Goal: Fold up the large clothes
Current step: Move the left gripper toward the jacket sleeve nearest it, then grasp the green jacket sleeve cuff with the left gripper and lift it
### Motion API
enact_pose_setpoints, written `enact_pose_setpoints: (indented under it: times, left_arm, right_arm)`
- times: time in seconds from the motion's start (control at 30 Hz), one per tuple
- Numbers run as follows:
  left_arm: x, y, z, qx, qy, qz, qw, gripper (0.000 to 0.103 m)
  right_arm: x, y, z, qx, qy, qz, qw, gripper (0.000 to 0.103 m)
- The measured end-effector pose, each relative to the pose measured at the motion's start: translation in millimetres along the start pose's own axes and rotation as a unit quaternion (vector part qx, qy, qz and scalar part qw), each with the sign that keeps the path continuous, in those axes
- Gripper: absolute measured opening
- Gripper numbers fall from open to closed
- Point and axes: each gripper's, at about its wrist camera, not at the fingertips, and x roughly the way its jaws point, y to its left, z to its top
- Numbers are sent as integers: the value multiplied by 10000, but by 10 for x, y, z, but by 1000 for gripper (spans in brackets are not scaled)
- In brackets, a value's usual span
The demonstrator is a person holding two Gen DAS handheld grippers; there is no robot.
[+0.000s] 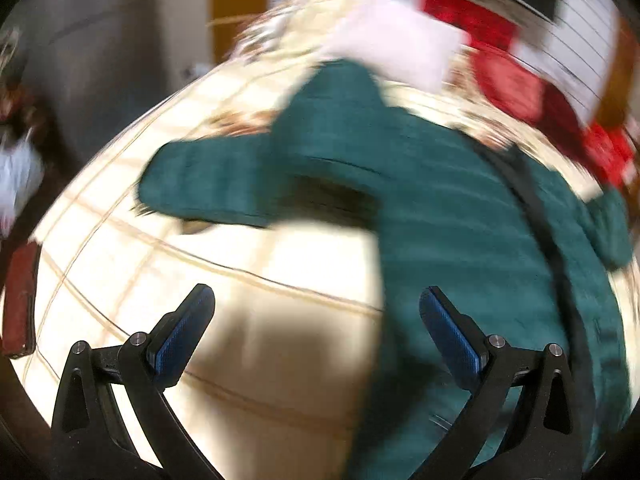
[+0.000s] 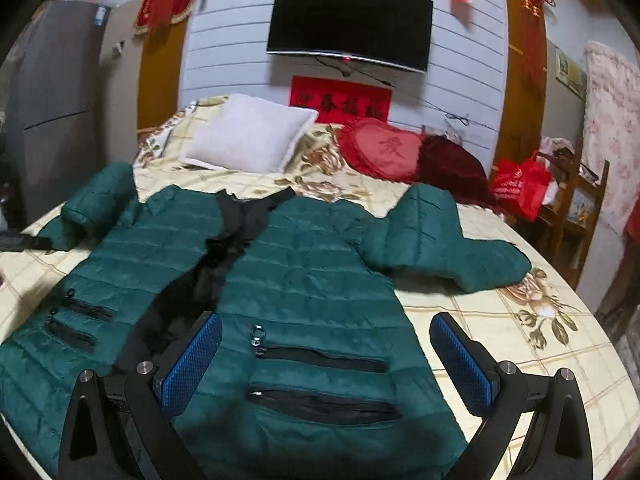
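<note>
The dark green quilted puffer jacket (image 2: 304,280) lies front-up, unzipped, sleeves spread, on the cream floral bed (image 2: 500,328) below the white pillow (image 2: 248,140); folding looks unstarted; left claw (image 1: 316,328) and right claw (image 2: 326,360) gape, released, holding nothing.

Left wrist view smeared by motion blur throughout. Green jacket (image 1: 460,220) quilting unreadable there, cut off at 4 o'clock edge. White pillow (image 1: 392,44) and red cushions (image 1: 516,80) at 1 o'clock mere smudges. Right wrist view: jacket hem cut off at 6 to 8 o'clock; red banner (image 2: 340,98) characters too small to read.
</note>
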Motion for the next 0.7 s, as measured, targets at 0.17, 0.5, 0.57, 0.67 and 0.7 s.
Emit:
enact_pose_setpoints:
  times: [0.17,0.5,0.57,0.67,0.7]
  left_arm:
    - [267,839,372,-927,70,-73,9956,102]
    - [924,1943,654,-2920,706,-1000,9486,81]
    - [968,1928,708,-2988,644,-1254,9439,81]
    - [1042,1878,787,-3078,646,-1603,9356,81]
    - [1060,1869,822,-3064,632,-1636,9356,81]
  right_arm:
    - [74,95,-14,-168,148,12,9997,103]
    - [200,129,-18,-357,324,-57,9988,103]
    - [229,120,-16,-351,361,-58,9987,103]
    - [255,128,-12,-363,384,-48,9986,103]
    - [261,138,-16,-370,388,-43,9986,103]
